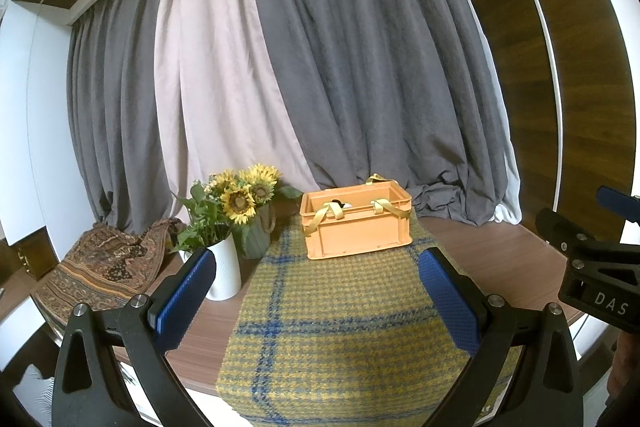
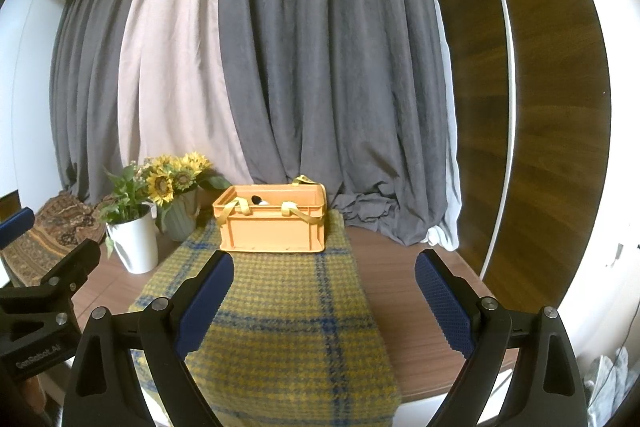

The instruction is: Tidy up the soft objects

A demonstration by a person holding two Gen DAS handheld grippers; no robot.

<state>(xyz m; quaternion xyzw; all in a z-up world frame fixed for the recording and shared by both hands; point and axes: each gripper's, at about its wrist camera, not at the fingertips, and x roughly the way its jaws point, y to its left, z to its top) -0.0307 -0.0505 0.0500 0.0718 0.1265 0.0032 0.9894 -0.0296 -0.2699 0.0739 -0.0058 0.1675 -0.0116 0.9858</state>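
Grey and pale curtains back a wooden table (image 1: 500,251) draped with a yellow-and-blue plaid blanket (image 1: 332,323). An orange crate (image 1: 356,227) stands at the blanket's far end — yellow straps hang over its rim, and something dark and white shows inside. Left gripper (image 1: 320,303) and right gripper (image 2: 324,303) both hang released, empty, side by side; the crate lies straight ahead, long side facing them — roughly equally near to each.

A crate (image 1: 357,227) sits on a blanket (image 1: 340,327) at 12 o'clock on the worktop (image 1: 500,255), curtains (image 1: 320,67) behind it. Two vases (image 1: 226,275) stand at 10 o'clock, with a folded cloth (image 1: 104,267) further left.
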